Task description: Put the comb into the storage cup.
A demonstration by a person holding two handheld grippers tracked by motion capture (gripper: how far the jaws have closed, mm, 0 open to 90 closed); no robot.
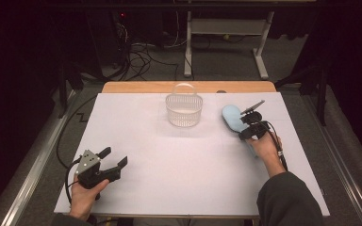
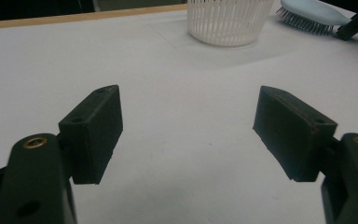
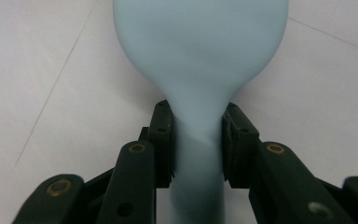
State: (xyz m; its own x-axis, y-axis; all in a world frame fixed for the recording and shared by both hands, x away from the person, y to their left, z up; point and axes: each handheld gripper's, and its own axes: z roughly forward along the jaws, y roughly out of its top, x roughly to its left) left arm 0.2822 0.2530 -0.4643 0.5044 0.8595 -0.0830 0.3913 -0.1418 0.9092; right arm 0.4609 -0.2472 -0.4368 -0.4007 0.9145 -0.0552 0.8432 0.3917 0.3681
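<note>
Grip on a pale blue plastic hairbrush: the right gripper pinches its narrow neck, pads pressed on both sides, the handle running back between the jaws and the oval head pointing straight ahead. A white slatted plastic basket stands near, to this gripper's left. The left gripper, spread and empty, rests well apart from both.

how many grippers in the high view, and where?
2: the left gripper open at the table's near left; the right gripper shut on the light blue hairbrush, right of the white basket.
</note>
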